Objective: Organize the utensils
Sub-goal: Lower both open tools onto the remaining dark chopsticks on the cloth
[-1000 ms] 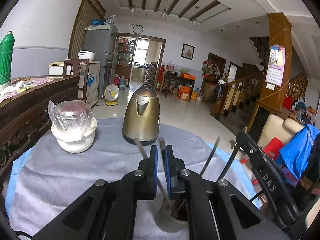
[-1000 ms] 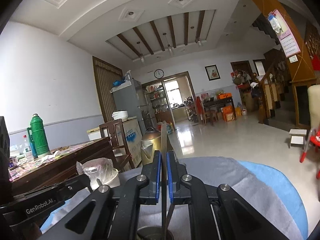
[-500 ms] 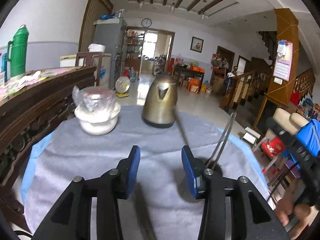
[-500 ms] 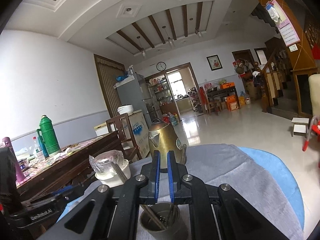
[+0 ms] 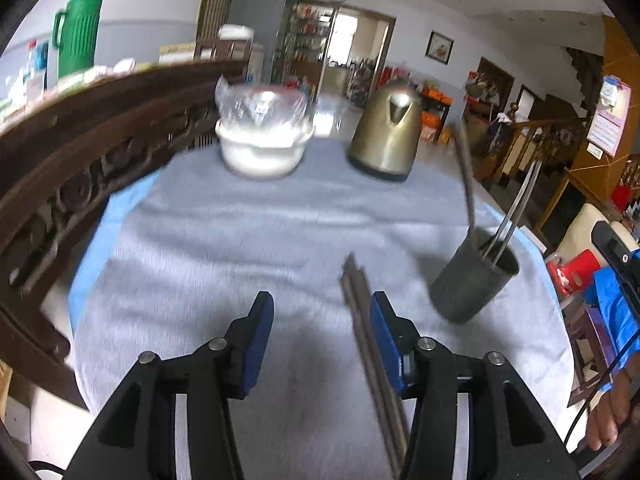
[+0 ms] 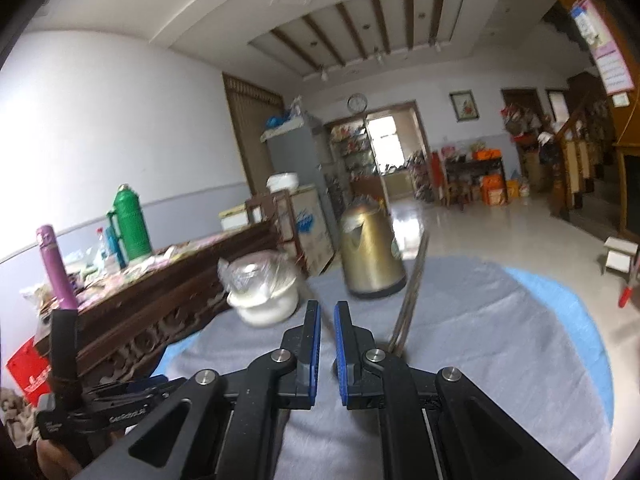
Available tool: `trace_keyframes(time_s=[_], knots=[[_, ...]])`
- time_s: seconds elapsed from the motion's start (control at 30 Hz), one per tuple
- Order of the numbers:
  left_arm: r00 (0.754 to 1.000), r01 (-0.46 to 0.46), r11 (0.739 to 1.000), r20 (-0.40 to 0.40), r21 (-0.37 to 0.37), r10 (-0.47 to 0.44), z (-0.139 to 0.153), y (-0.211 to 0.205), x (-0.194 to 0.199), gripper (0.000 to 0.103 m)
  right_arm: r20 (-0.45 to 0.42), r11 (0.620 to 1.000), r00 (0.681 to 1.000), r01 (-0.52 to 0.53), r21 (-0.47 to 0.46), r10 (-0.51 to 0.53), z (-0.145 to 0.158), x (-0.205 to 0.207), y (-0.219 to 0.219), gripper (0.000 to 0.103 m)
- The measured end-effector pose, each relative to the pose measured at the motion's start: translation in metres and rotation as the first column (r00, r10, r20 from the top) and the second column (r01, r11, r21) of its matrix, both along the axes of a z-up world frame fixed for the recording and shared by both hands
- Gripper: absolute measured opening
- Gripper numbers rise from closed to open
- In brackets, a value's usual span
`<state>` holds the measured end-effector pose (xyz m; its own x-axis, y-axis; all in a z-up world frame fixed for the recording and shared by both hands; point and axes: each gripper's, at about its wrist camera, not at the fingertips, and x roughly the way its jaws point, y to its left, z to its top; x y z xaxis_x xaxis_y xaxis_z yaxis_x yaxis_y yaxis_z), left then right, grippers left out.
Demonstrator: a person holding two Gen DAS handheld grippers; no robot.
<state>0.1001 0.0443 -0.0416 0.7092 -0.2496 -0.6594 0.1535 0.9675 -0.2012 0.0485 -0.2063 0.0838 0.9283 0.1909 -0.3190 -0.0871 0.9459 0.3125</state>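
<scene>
In the left wrist view a dark metal utensil cup (image 5: 472,278) stands on the grey cloth at the right, with several chopsticks (image 5: 514,210) sticking up from it. A pair of dark chopsticks (image 5: 370,338) lies on the cloth beside the right finger of my left gripper (image 5: 322,332), which is open and empty. In the right wrist view my right gripper (image 6: 327,340) has its jaws a narrow gap apart and nothing shows between them. Chopsticks (image 6: 412,292) rise just right of it; the cup is hidden below the fingers.
A white bowl with a plastic bag (image 5: 264,136) and a brass kettle (image 5: 386,132) stand at the far side of the table (image 5: 224,240). A carved wooden sideboard (image 5: 80,148) with a green thermos (image 5: 78,28) runs along the left. My left gripper's body shows at the right wrist view's lower left (image 6: 64,384).
My left gripper let go of its utensil, opened, and drew back left from the cup. My right gripper tilted down; the utensil it held is no longer between its jaws.
</scene>
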Motion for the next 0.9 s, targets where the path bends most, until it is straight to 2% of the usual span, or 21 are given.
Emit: trace_keyframes(time_s=[0.13, 0.3, 0.47, 0.73, 0.83, 0.9], knots=[[0.994, 0.034, 0.999, -0.102, -0.007, -0.035, -0.024, 0.000, -0.001, 0.057, -0.077, 0.999, 0.996, -0.048, 0.018, 0.050, -0.021, -0.002, 0.012, 0.008], [0.983, 0.083, 0.996, -0.164, 0.019, -0.079, -0.044, -0.015, -0.004, 0.061, -0.160, 0.995, 0.982, -0.094, 0.016, 0.096, -0.048, -0.002, 0.027, 0.009], [0.972, 0.130, 0.991, -0.202, 0.034, -0.121, -0.057, -0.033, -0.003, 0.065, -0.228, 0.994, 0.968, -0.106, 0.005, 0.104, -0.072, 0.002, 0.034, 0.009], [0.951, 0.172, 0.982, -0.274, 0.074, -0.146, -0.083, -0.055, -0.003, 0.065, -0.304, 0.993, 0.945, -0.119, 0.027, 0.121, -0.094, 0.009, 0.033, 0.009], [0.957, 0.186, 0.975, -0.247, 0.121, -0.151, -0.085, -0.061, -0.006, 0.067, -0.330, 0.991, 0.934, -0.132, 0.035, 0.136, -0.101, 0.015, 0.033, 0.009], [0.958, 0.187, 0.975, -0.243, 0.123, -0.153, -0.086, -0.061, -0.007, 0.067, -0.349, 0.988, 0.924, -0.147, 0.048, 0.155, -0.104, 0.020, 0.033, 0.009]])
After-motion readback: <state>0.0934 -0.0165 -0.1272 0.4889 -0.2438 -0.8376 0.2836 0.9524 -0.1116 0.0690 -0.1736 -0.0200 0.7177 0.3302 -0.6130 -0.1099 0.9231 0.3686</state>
